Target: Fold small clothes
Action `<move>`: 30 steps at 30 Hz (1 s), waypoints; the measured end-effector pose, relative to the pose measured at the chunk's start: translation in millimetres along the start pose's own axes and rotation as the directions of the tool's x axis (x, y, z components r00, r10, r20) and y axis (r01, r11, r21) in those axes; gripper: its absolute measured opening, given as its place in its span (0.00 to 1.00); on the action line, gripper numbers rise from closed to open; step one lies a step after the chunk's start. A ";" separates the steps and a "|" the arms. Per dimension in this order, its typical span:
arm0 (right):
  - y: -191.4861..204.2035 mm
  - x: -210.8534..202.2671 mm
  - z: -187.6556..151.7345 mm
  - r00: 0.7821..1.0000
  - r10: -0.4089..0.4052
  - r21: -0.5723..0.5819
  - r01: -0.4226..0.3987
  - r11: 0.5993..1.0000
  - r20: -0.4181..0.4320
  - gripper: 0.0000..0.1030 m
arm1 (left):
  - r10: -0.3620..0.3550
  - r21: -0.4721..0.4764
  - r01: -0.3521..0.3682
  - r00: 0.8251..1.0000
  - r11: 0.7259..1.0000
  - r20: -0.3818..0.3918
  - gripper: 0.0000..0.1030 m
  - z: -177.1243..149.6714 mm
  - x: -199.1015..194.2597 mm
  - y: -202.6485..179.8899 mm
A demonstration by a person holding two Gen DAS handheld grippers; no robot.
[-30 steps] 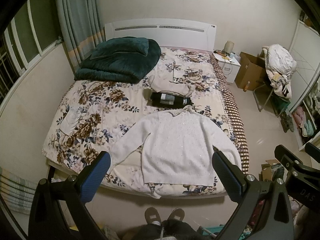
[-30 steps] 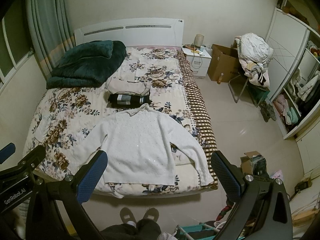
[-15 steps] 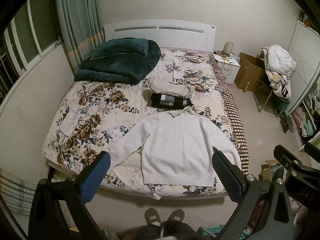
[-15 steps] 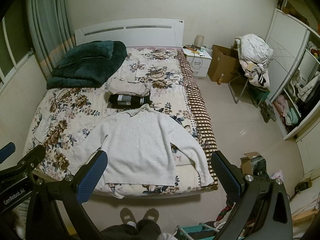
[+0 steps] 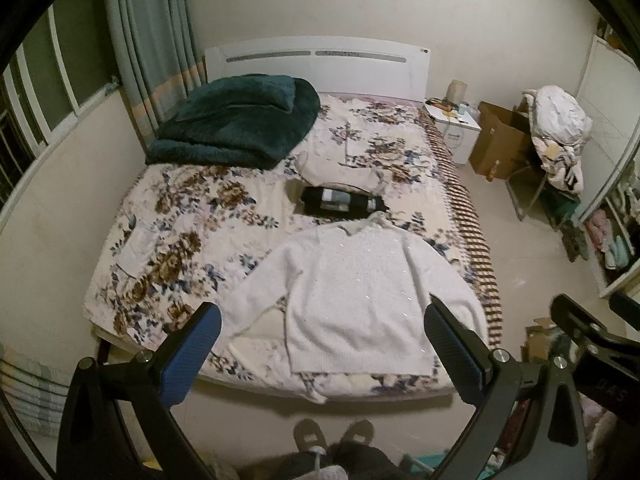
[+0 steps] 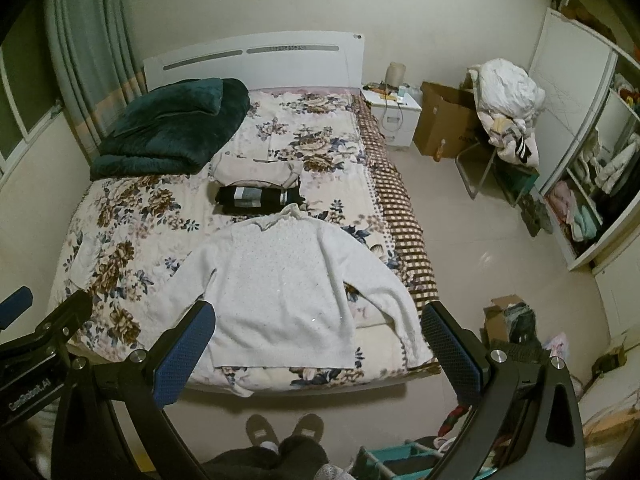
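Left side of bed: a folded dark green plush blanket [image 5: 236, 120] lies near the white headboard, well apart from the work.
Left gripper [image 5: 320, 344]: held high above the foot of the bed, blue-padded jaws spread wide, holding nothing.
Garment to fold: a white long-sleeved knit sweater [image 5: 360, 292] lies flat, front up, at the foot of the floral-print bed [image 5: 168, 240], collar toward the headboard, hem at the near edge, both sleeves angled outward.
Behind the collar: a folded black garment with grey stripes [image 5: 340, 202], and past it a folded cream garment [image 5: 336, 168].
Right gripper [image 6: 316, 344]: also high above the hem, jaws wide apart, empty.
Step in hand: likely the approach to the first fold.
Doing it well: lower each claw to a sleeve cuff or shoulder, pinch only the top layer, and bring the sleeves across the chest evenly. The right sleeve [image 6: 384, 296] hangs near the mattress edge, so lift it before folding.
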State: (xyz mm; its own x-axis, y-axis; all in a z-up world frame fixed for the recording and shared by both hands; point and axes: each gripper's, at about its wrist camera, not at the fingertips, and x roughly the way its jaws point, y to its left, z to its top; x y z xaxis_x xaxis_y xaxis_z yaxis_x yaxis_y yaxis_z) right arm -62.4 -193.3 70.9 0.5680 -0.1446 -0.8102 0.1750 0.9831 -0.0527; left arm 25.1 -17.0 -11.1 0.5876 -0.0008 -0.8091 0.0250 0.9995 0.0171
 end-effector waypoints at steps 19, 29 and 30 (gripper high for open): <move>-309.2 376.2 -145.3 0.902 0.025 0.665 0.298 0.685 -0.430 0.80 | 0.248 0.134 -0.226 0.951 0.965 -0.182 1.00 -28.2 319.9 -82.3; -443.2 575.9 -309.0 0.823 0.202 0.806 0.417 0.420 -0.531 0.80 | 0.319 0.164 -0.278 0.887 0.946 -0.335 1.00 -67.3 466.2 -135.2; -444.3 596.2 -317.0 0.811 0.225 0.806 0.421 0.416 -0.540 0.80 | 0.320 0.171 -0.277 0.883 0.946 -0.342 1.00 -69.9 474.5 -138.4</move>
State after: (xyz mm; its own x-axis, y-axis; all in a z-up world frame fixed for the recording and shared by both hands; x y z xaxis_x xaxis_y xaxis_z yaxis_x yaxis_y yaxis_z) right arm -56.4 -680.8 -573.9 0.0655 0.1645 -0.9842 0.9601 0.2582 0.1071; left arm 243.9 -153.7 -438.5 0.2501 0.3295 -0.9104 -0.0010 0.9404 0.3401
